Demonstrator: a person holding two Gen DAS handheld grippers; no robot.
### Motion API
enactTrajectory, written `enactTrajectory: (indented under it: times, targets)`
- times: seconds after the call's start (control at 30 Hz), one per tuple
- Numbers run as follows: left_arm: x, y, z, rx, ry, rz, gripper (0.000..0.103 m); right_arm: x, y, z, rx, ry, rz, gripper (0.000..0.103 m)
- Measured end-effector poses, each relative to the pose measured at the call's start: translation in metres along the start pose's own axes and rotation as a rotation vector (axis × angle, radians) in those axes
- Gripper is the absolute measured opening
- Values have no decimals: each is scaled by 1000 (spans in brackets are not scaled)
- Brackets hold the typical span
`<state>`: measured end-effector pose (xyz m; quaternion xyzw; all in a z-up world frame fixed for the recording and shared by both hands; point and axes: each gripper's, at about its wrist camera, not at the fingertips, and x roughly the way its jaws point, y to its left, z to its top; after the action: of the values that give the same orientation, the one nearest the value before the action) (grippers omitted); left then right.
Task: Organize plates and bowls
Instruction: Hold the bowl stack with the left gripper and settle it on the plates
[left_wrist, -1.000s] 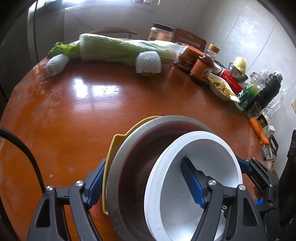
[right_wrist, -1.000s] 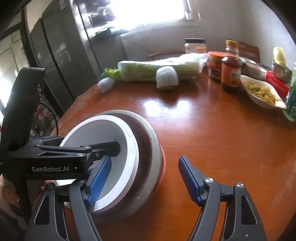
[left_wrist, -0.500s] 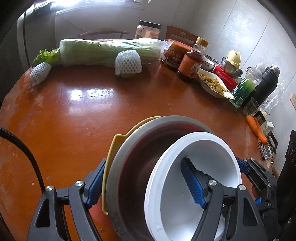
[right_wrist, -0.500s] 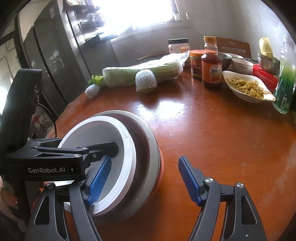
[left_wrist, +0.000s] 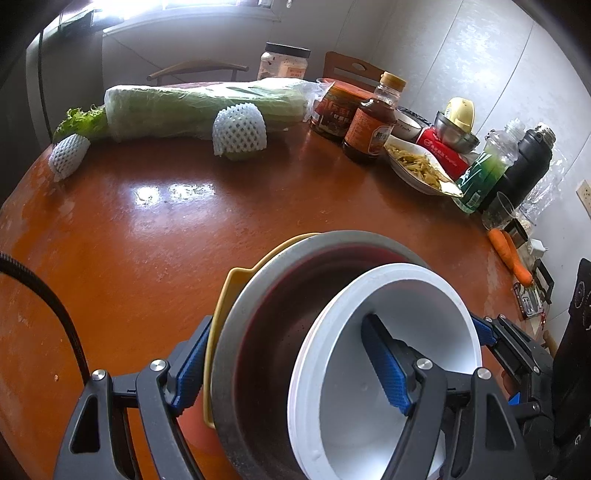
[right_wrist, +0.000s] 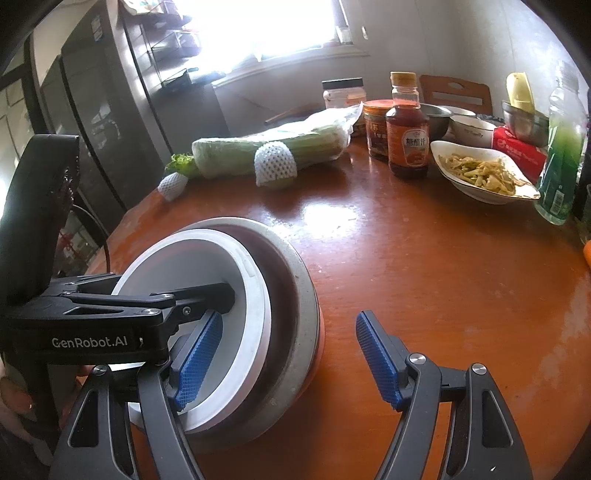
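Note:
A nested stack stands tilted at the near side of the brown table (left_wrist: 147, 240): a white bowl (left_wrist: 417, 295) inside a metal bowl (left_wrist: 280, 332), with a yellow plate (left_wrist: 225, 295) behind it and an orange rim (right_wrist: 320, 343) underneath. My left gripper (left_wrist: 286, 325) is shut across the stack, one pad outside the yellow plate, the other inside the white bowl. My right gripper (right_wrist: 288, 317) stands open. Its left pad lies in the white bowl (right_wrist: 177, 269), and its right pad hangs free over the table, clear of the metal bowl (right_wrist: 295, 280). Whether the stack touches the table I cannot tell.
Along the far edge lie a wrapped cabbage (left_wrist: 199, 107), a net-sleeved fruit (left_wrist: 240, 129), jars and a sauce bottle (left_wrist: 373, 122). On the right are a dish of food (left_wrist: 417, 166), a green bottle, a black flask (left_wrist: 524, 166) and carrots (left_wrist: 509, 254). A cable (left_wrist: 55, 306) trails at the left.
Both grippers and the stack between them have shifted to the right across the table; the far objects slid left in both views. Neither gripper's opening has changed.

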<state>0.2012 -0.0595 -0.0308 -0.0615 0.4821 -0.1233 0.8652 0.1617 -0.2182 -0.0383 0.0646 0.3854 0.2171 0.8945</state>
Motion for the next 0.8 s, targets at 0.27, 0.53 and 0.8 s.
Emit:
enactTrajectory:
  times: [0.27, 0.53, 0.8]
  targets:
    - [0, 1, 0, -9, -1, -8, 78, 1, 3, 2, 4, 5, -15, 76]
    - [-4, 7, -1, -9, -16, -1, 78, 3, 6, 2, 6, 8, -19, 76]
    - [-6, 15, -3, -5, -26, 9, 78, 6, 14, 2, -2, 17, -36, 76]
